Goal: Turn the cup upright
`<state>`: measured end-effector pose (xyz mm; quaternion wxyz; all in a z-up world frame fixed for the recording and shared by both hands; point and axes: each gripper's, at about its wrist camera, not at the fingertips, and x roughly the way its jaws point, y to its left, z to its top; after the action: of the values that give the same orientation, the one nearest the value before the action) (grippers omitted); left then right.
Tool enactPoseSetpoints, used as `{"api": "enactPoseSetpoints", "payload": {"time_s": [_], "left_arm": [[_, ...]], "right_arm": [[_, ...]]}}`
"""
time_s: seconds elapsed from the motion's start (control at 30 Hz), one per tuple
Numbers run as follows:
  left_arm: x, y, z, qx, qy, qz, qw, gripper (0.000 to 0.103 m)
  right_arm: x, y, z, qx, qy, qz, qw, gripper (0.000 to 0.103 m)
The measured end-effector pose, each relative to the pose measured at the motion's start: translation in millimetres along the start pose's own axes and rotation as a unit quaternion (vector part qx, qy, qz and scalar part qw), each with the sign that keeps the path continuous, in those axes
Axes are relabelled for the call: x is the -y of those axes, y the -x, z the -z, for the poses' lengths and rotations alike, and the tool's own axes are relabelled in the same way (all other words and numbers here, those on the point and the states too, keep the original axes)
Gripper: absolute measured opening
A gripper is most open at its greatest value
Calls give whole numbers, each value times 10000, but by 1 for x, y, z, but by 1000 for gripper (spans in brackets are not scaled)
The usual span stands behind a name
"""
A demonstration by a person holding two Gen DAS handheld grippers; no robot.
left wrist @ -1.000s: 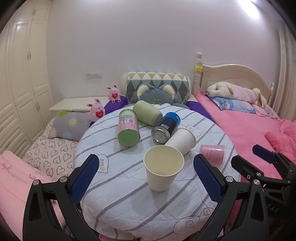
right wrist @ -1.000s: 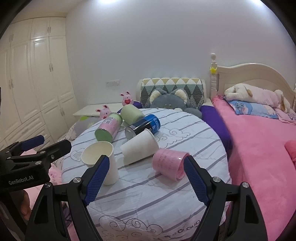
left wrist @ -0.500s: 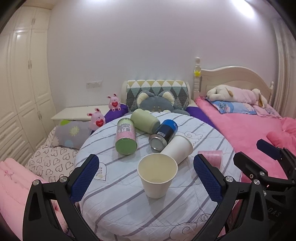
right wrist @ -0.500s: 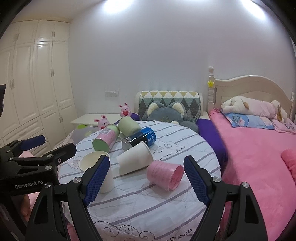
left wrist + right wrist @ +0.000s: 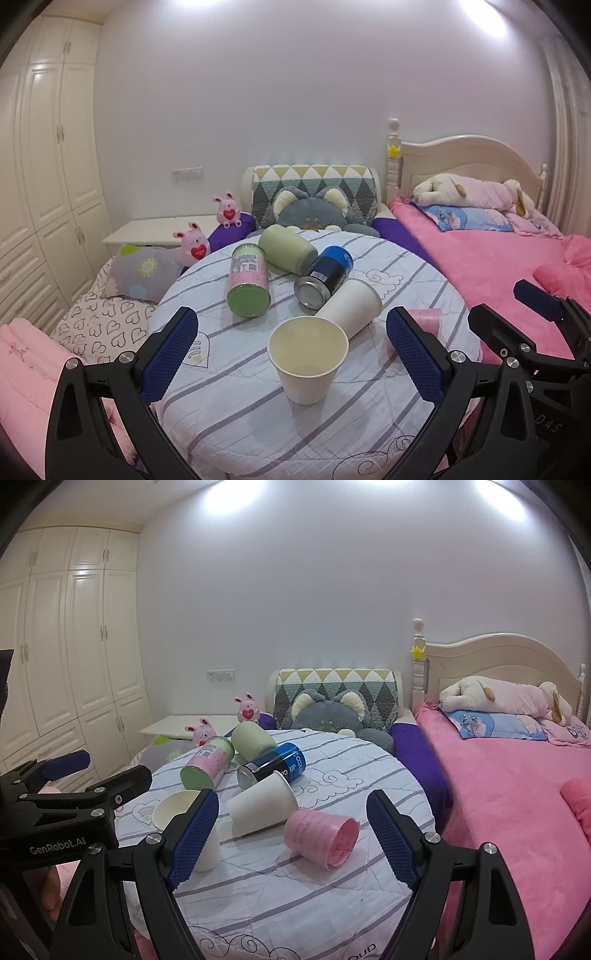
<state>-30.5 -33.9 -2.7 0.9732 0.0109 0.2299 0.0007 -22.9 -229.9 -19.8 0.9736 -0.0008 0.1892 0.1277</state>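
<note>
1. One round bench (image 5: 258, 424) under a white cloth with grey stripes carries every container you see.
2. Your left gripper (image 5: 291, 350) has its blue-padded fingers (image 5: 170, 347) spread wide and empty, either side of the upright white paper cup (image 5: 307, 363) without touching it.
3. Your right gripper (image 5: 291, 834) is equally wide apart and holds nothing; the pink plastic cup (image 5: 322, 837) lies on its side between the fingers (image 5: 391, 840), mouth toward the right.
4. A second white paper cup (image 5: 263, 806) lies tipped just beside the pink one, against a blue can (image 5: 273, 768) on its side.
5. Behind them lie a pink-and-green tin (image 5: 249, 284) and a pale green cup (image 5: 287, 249).
</note>
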Motion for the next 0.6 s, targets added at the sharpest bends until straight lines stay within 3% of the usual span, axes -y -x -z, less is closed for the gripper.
{"api": "enactPoseSetpoints", "payload": {"time_s": [0.6], "left_arm": [[8,2,-6,216,-63,-86,9997,103]], "right_arm": [[3,0,-4,166,15,25,9999,84]]}}
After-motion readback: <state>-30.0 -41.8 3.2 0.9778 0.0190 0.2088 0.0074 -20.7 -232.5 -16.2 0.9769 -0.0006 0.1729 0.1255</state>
